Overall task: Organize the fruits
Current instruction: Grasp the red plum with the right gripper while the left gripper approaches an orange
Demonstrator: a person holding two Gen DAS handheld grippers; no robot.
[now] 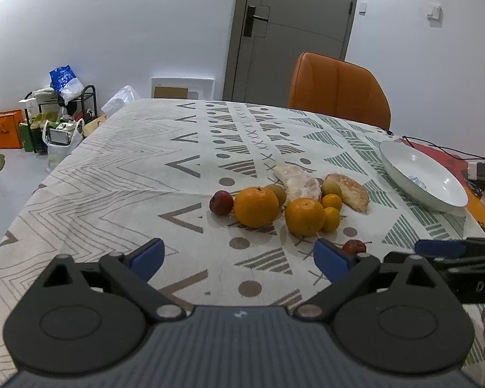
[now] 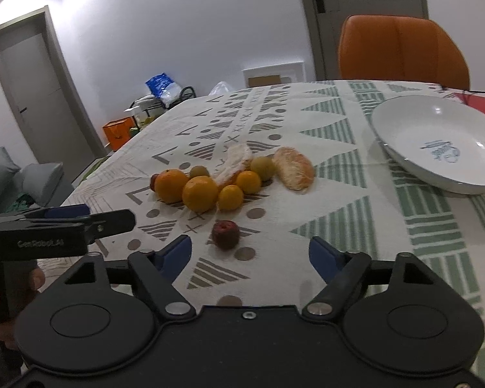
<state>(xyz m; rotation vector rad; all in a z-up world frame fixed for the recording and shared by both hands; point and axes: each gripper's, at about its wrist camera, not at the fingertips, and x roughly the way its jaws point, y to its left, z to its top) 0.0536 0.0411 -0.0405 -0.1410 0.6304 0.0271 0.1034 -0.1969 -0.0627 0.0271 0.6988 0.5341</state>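
Red fruit point(image 2: 225, 234) lies just ahead of my right gripper point(image 2: 250, 253), jaws apart; left gripper point(image 1: 239, 257) also gapes, farther.

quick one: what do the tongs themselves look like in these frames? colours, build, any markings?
Both match: left tongs and right tongs have blue fingertip pads on black linkage arms with silver pivot pins, two round black discs and a ribbed dark body behind. From the right wrist view, the left unit's side carries pale lettering, too blurred to read. No cables visible on either. A bare hand grips the left handle.
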